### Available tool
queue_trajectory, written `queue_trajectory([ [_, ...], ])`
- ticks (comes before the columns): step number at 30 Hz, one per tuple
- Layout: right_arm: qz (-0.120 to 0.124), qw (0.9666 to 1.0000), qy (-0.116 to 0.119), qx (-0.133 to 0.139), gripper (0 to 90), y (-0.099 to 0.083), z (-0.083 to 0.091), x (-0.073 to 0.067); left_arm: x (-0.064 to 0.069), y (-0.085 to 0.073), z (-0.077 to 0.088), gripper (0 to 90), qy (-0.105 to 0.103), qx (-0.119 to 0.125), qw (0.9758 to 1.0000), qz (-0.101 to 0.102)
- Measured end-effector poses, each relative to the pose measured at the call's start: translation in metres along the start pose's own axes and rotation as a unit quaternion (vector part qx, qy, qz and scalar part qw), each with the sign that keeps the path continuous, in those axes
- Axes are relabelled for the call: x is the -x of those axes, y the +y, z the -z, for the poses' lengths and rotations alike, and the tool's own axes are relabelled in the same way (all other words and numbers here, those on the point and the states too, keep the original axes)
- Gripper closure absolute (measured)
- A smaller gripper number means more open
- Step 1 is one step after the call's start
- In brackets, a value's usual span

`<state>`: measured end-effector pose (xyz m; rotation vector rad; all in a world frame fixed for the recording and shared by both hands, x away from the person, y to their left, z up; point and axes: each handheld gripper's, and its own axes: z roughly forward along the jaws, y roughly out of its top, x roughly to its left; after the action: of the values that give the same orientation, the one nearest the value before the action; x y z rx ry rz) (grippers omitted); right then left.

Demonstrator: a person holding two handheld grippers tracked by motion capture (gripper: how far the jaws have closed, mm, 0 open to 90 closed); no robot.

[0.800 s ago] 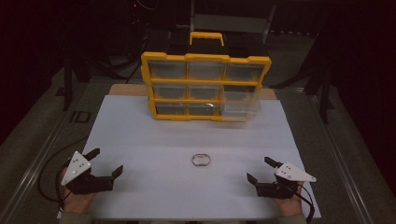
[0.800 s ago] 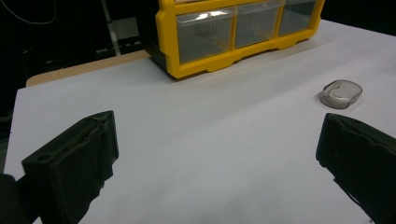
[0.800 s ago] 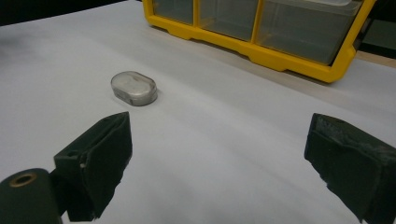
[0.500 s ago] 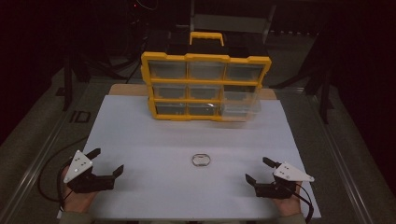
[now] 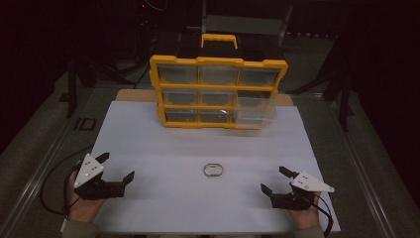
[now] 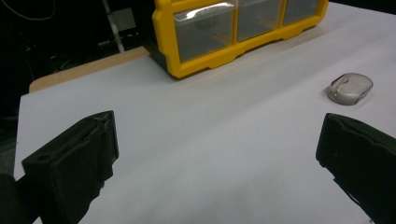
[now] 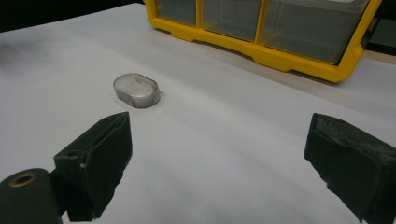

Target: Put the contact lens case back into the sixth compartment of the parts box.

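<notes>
A small oval clear capsule lies flat on the white table sheet, midway between both hands. It appears at the right of the left gripper view as the same capsule and at the left of the right gripper view. My left gripper rests near the front left edge, jaws wide open and empty. My right gripper rests near the front right edge, also wide open with nothing between its jaws. A yellow drawer organizer stands upright at the back, its lower right clear drawer pulled out.
The organizer has a yellow carry handle on top and several clear drawers. A brown board edge shows behind the white sheet. Cables trail from both grippers. Dark surroundings ring the table.
</notes>
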<state>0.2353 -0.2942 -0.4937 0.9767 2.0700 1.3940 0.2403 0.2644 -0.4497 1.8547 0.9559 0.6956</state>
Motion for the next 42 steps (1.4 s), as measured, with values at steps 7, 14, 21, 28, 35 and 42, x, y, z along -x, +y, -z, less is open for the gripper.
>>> queue_trajectory([
  [7,0.011,0.9999,-0.003,-0.008,7.7,0.0,-0.002,-0.002,0.002,0.017,-0.01,0.0,-0.016,-0.003,0.9997,-0.017],
  [14,0.008,0.9999,-0.001,-0.01,7.6,0.001,-0.001,-0.001,0.003,0.032,-0.02,0.0,-0.042,-0.011,0.9986,-0.031],
  [21,0.016,0.9996,-0.002,-0.023,7.6,0.0,-0.004,-0.001,0.008,0.042,-0.03,0.0,-0.062,-0.027,0.9963,-0.053],
  [28,0.016,0.9996,0.0,-0.022,7.6,0.001,-0.005,-0.001,0.012,0.05,-0.043,0.0,-0.076,-0.035,0.9942,-0.067],
  [35,0.016,0.9996,0.002,-0.024,7.6,0.001,-0.005,-0.001,0.016,0.058,-0.057,0.0,-0.091,-0.047,0.9913,-0.082],
  [42,0.016,0.9996,0.003,-0.024,7.6,0.001,-0.005,0.0,0.02,0.068,-0.069,0.0,-0.104,-0.058,0.988,-0.098],
])
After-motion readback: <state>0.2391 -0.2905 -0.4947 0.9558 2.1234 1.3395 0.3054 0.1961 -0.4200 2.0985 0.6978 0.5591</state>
